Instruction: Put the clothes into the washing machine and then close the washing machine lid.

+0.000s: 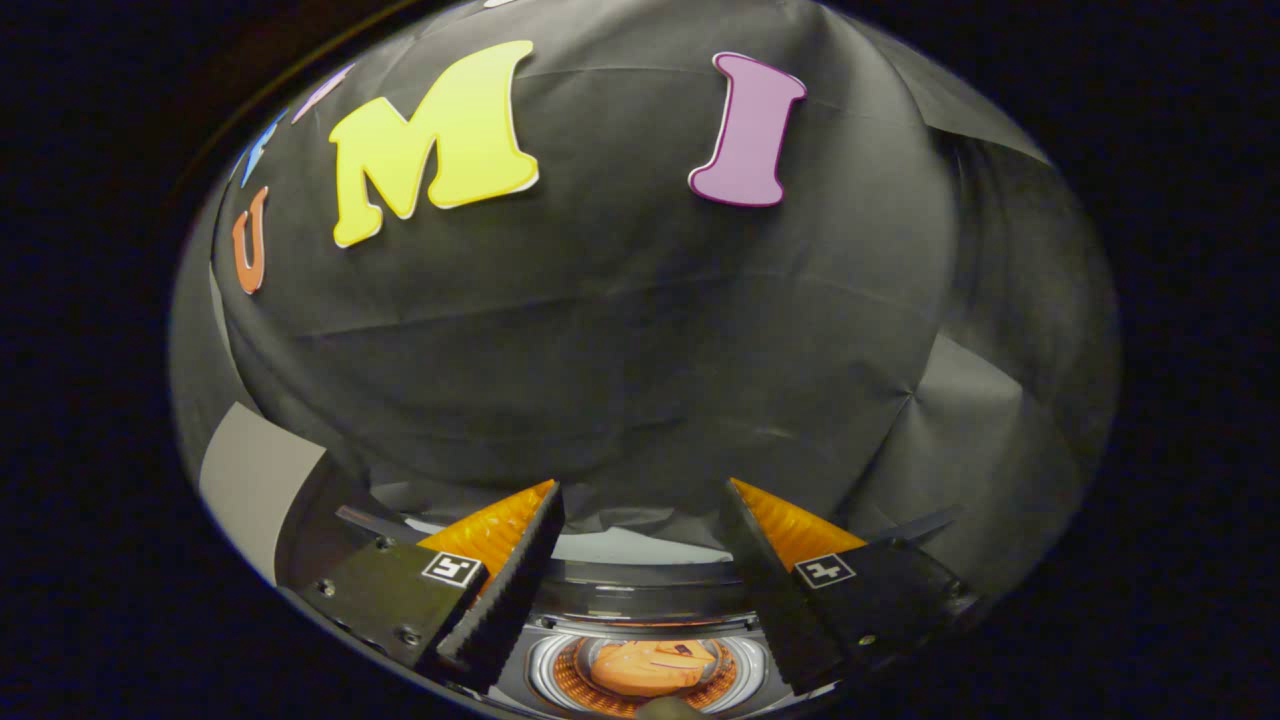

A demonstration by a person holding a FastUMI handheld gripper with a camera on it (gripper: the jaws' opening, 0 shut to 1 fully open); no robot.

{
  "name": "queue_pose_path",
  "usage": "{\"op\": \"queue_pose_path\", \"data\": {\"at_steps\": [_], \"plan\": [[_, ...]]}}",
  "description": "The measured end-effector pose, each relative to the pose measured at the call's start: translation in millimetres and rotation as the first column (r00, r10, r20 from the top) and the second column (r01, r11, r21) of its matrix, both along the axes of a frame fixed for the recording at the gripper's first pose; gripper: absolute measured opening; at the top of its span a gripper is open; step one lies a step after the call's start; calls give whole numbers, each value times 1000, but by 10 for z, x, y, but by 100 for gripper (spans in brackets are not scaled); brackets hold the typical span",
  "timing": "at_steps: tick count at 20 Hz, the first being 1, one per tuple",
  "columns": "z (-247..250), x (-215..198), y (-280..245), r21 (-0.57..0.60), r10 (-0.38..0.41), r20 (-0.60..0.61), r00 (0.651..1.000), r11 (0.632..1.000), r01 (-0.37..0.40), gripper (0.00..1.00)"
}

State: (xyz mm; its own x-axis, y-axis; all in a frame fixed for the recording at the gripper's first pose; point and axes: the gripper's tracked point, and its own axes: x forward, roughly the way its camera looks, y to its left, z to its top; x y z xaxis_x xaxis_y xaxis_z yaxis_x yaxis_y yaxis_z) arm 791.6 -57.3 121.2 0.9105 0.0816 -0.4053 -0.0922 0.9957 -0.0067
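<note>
My gripper [640,505] is open, its two fingers spread wide with nothing between them. Below and between the fingers I look down into the washing machine's round drum opening [545,668], with its pale ring. Inside the drum lies an orange piece of clothing [650,667], crumpled at the bottom. The machine's dark top rim [640,590] curves across just beyond the opening. I cannot see the lid from here.
The booth's black cloth wall [620,330] rises close behind the machine. A grey panel [250,480] stands to the left of the left finger.
</note>
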Motion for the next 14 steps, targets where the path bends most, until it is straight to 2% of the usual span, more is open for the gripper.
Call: {"op": "queue_pose_path", "data": {"at_steps": [14], "plan": [[9,-266,-32,10,9,151,988,1000,-11,99]]}}
